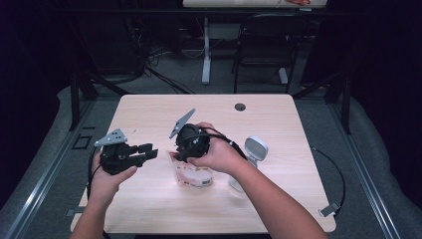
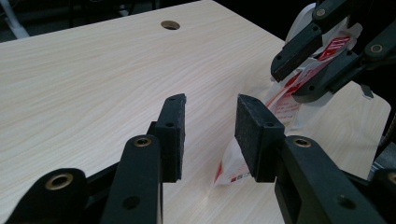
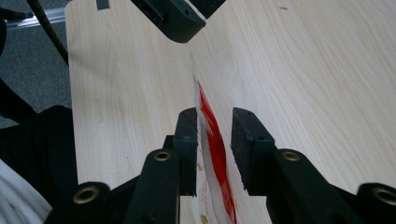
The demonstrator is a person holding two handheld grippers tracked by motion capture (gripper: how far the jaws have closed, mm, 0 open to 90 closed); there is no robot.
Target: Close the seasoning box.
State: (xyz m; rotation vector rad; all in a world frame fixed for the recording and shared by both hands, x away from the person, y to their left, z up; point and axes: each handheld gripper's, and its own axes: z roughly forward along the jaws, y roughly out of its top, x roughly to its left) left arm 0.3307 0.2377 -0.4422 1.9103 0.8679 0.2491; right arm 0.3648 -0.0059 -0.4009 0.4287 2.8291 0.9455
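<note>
Our right tool (image 3: 212,154) straddles the red-and-white pouch (image 3: 212,140) standing on the counter (image 1: 149,199), jaws parted, one pad touching; our left tool (image 2: 210,135) waits open just beside it

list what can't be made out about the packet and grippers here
- Packet print: too small and blurred in each view.
- Packet's upper part, high view: hidden by the right gripper and hand.
- Right gripper's grip, right gripper view: packet between the jaws; contact unclear.
- White device base: behind the forearm.
</note>
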